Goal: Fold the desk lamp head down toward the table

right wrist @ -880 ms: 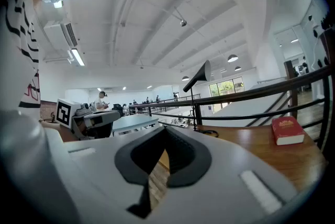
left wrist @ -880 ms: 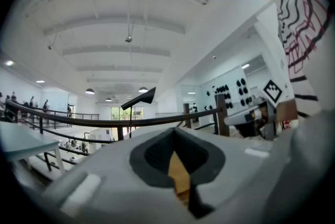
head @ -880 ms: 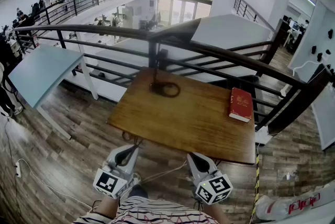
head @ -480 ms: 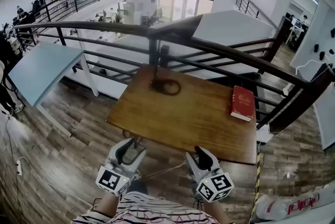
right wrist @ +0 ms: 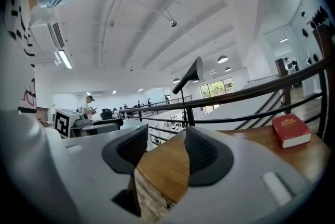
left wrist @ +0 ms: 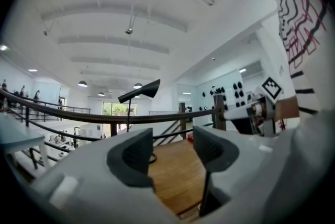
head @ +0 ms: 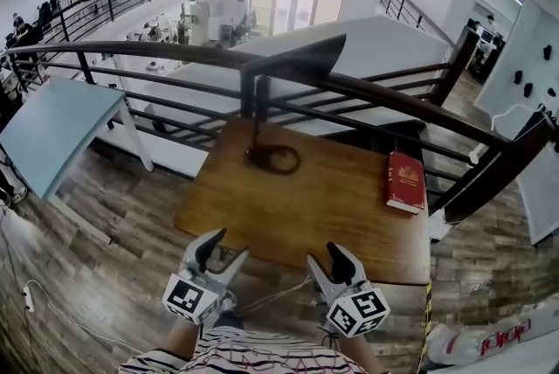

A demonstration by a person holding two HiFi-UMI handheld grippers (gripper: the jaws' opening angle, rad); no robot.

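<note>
The black desk lamp stands at the far edge of the wooden table [head: 306,206]. Its ring base [head: 272,159] rests on the wood, its thin stem rises upright, and its cone head [head: 299,59] points up and to the right. The left gripper view shows the lamp head [left wrist: 140,90] raised, and so does the right gripper view [right wrist: 191,73]. My left gripper [head: 223,250] and right gripper [head: 325,259] hover level at the table's near edge, far from the lamp. Both are open with nothing between their fingers.
A red book [head: 404,182] lies at the table's right edge, also seen as the red book [right wrist: 290,130] in the right gripper view. A dark railing [head: 367,93] runs right behind the table. A pale blue table [head: 52,123] stands left; a white bag [head: 489,337] lies on the floor right.
Both grippers have crept forward to the table's near edge, and the view has tipped and moved slightly closer. The lamp and book have not moved.
</note>
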